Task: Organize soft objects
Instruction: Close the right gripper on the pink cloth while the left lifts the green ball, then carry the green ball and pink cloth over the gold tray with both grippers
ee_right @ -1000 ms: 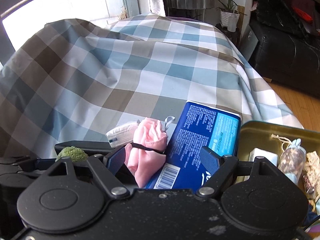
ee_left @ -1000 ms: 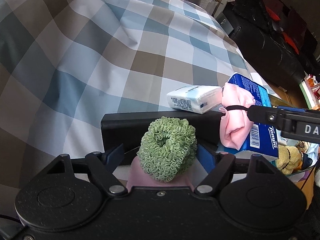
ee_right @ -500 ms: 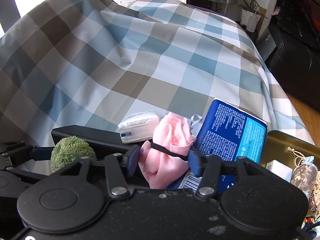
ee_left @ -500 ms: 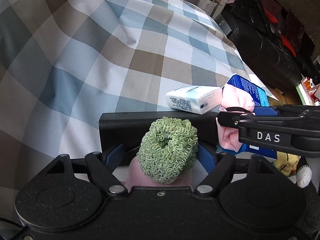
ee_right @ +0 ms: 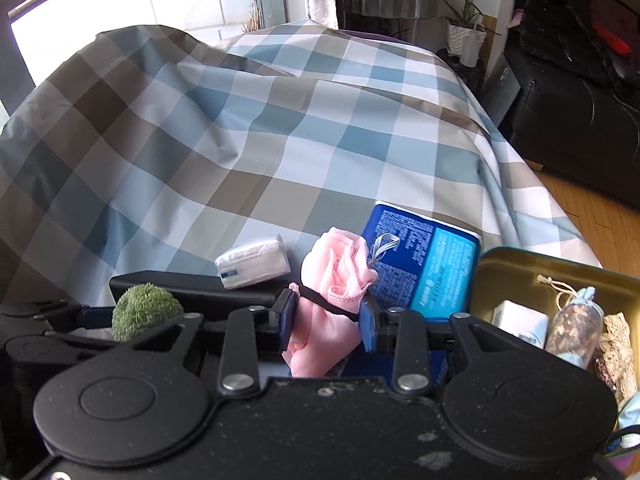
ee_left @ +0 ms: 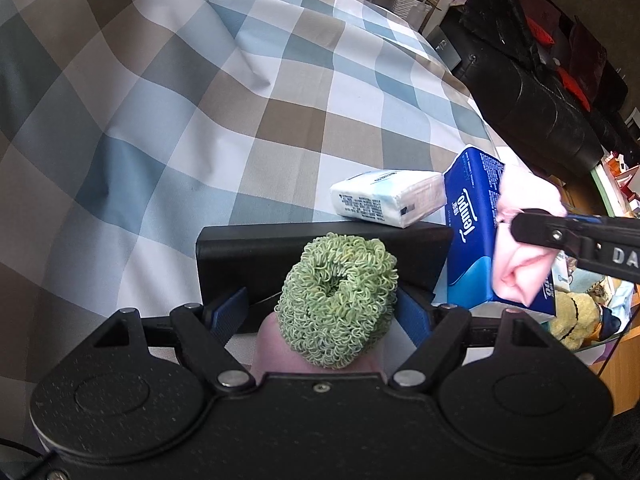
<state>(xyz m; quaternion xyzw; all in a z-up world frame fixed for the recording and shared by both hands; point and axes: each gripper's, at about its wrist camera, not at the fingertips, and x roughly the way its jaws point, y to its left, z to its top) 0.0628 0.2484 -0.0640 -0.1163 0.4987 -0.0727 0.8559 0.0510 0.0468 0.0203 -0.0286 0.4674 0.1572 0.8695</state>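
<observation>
Above the checked bed (ee_right: 280,128), the right hand-held gripper (ee_right: 329,314), having just closed, pinches the light, squashy pink cloth bundle (ee_right: 340,276) at its banded waist, surely the firmest hold.

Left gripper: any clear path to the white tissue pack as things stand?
Probably not yet. The left gripper already has the green scrunchie between its fingers, and the black box stands between it and the white tissue pack. It would need to drop the scrunchie and reach over.
</observation>
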